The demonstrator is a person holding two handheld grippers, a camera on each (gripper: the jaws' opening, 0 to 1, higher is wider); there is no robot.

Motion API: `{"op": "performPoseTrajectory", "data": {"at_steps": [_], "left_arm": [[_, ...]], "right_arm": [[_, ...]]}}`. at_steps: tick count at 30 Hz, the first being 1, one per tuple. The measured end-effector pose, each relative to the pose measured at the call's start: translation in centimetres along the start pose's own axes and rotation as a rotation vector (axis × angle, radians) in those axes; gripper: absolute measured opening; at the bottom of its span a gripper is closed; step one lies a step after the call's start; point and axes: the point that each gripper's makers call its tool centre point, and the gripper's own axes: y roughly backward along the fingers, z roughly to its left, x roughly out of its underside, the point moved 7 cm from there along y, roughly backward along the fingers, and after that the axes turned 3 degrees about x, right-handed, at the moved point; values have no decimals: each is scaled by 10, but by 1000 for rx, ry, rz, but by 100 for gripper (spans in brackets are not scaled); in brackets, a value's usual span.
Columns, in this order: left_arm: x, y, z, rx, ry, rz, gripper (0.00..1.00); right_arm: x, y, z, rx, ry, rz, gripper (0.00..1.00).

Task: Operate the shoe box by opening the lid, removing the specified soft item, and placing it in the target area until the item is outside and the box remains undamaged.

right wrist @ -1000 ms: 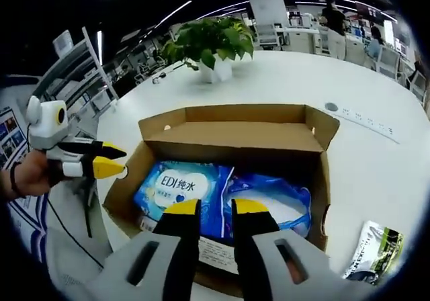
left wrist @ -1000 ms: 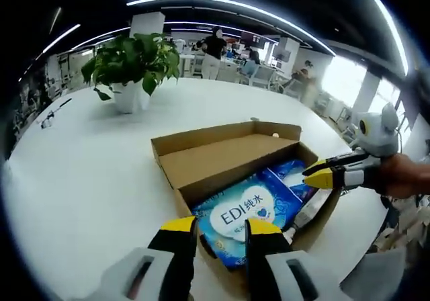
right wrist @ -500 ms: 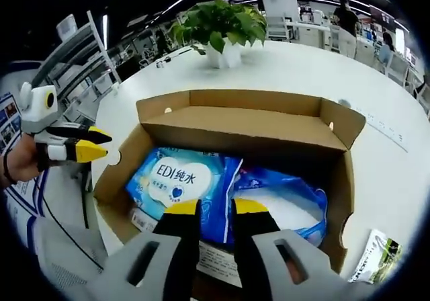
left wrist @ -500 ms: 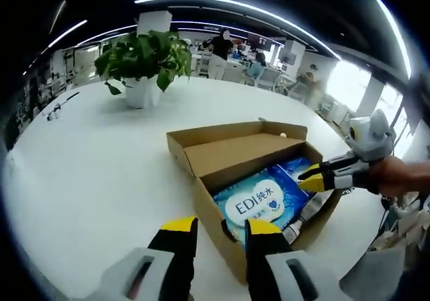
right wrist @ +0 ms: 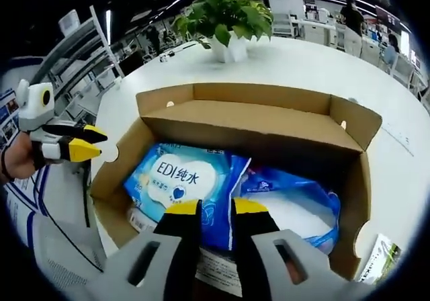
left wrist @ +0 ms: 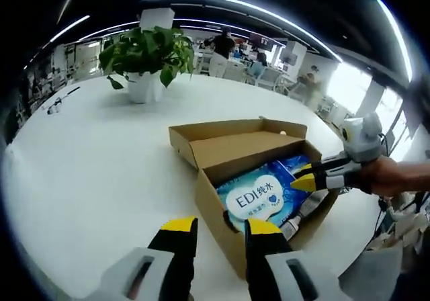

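The cardboard shoe box (left wrist: 215, 193) stands open on the white table, its lid flap (left wrist: 245, 146) folded back. Inside lies a blue wipes pack (left wrist: 254, 198) marked EDI, with a second blue soft pack (right wrist: 295, 203) beside it. My left gripper (left wrist: 213, 228) hovers just outside the box's near corner, jaws a little apart and empty. My right gripper (right wrist: 216, 207) hangs over the box's near wall, just above the wipes pack (right wrist: 176, 177), jaws narrowly apart with nothing between them. From the left gripper view, the right gripper (left wrist: 301, 179) reaches over the box's right end. The left gripper (right wrist: 87, 143) sits beside the box's left end (right wrist: 111, 173).
A potted plant (left wrist: 144, 56) stands at the far side of the table (left wrist: 87, 173), also seen as the plant (right wrist: 225, 19). A green packet (right wrist: 379, 254) lies on the table right of the box. A white printed label (right wrist: 215, 271) lies along the box's near wall. People stand in the background.
My left gripper has drawn back off the box corner, so the box now lies to its right. My right gripper has moved closer over the packs. The box and packs lie as before.
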Motion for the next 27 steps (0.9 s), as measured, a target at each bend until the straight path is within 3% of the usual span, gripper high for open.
{"op": "performPoseTrajectory", "data": {"at_steps": [7, 14, 24, 27], "left_arm": [[0, 2, -4, 8, 4, -5, 28], [-3, 8, -9, 16, 15, -17, 28], [0, 14, -11, 17, 27, -27, 28], [1, 14, -13, 17, 29, -22, 28]], "right_arm": [[-1, -13, -9, 2, 16, 22, 13], [2, -15, 3, 6, 16, 46, 14], [0, -22, 7, -20, -89, 46, 15], [-1, -20, 5, -13, -162, 43, 13]]}}
